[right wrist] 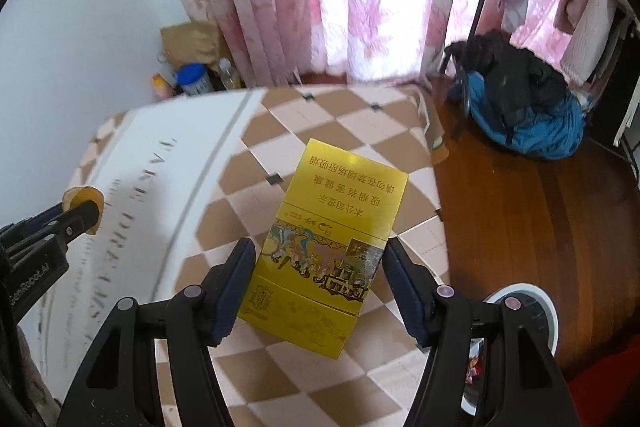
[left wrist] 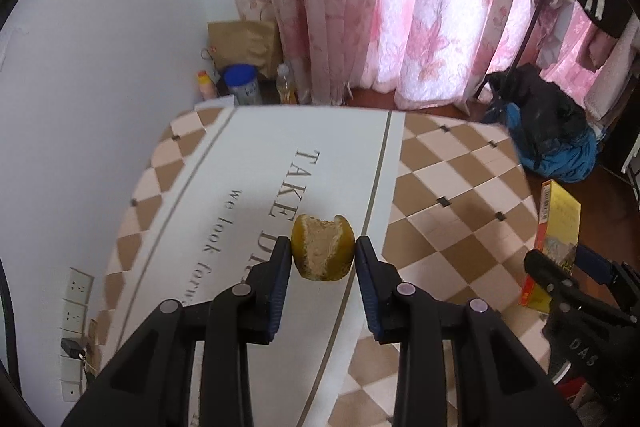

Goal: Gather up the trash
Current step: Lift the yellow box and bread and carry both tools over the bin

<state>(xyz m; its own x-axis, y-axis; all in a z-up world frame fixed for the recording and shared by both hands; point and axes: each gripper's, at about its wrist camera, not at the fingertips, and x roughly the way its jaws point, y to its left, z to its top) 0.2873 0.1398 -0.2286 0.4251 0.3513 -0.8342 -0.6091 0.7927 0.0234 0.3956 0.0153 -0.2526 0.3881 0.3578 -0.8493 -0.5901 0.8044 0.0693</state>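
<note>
Currently, a piece of orange peel (left wrist: 322,247) is pinched by the left gripper (left wrist: 322,250) above the checkered tablecloth (left wrist: 448,171), pith facing the camera. A yellow cigarette box (right wrist: 324,243), seemingly clamped across its width by the right gripper (right wrist: 320,259), has its long axis pointing away.

The peel (left wrist: 322,247) looks matt and rough inside; the box (right wrist: 326,241) is glossy yellow card; the floor (right wrist: 520,219) is polished wood.

One peel (left wrist: 322,247), one yellow box (right wrist: 324,247), two grippers (left wrist: 322,251) (right wrist: 320,283), one white bin (right wrist: 536,311).
</note>
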